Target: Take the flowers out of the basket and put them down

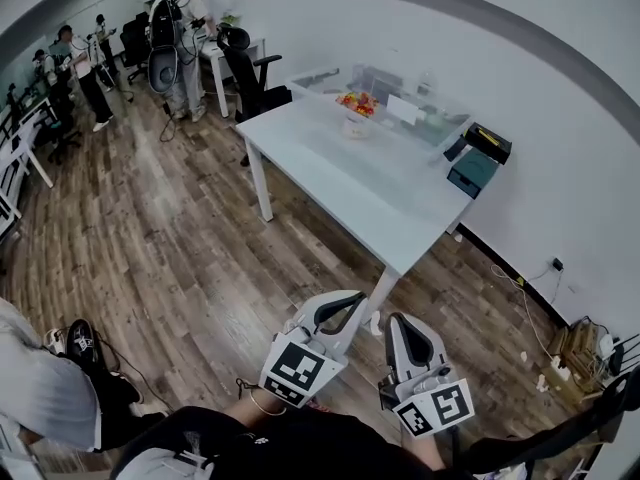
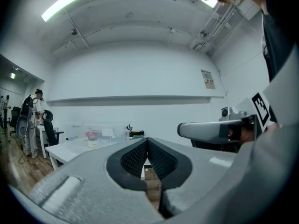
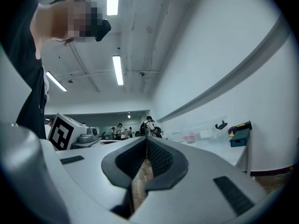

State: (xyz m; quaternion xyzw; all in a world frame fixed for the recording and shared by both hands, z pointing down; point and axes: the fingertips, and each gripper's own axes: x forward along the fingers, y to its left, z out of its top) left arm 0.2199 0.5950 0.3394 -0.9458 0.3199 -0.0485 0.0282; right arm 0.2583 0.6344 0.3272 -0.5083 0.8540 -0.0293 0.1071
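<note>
A small basket with pink and orange flowers point(image 1: 357, 106) stands near the far end of a white table point(image 1: 370, 193), well ahead of me. In the left gripper view the same flowers point(image 2: 91, 136) show small on the table. My left gripper point(image 1: 352, 304) and right gripper point(image 1: 398, 324) hang side by side over the wooden floor, short of the table's near corner. Both are shut with nothing between the jaws. The left gripper point(image 2: 147, 141) and the right gripper point(image 3: 146, 140) each show their ribbed pads pressed together.
A teal box point(image 1: 472, 173) and a black device point(image 1: 486, 141) sit at the table's right edge by the wall. Office chairs point(image 1: 252, 73) and several people point(image 1: 180, 28) stand at the far left. Cables and a power strip point(image 1: 553, 368) lie on the floor at right.
</note>
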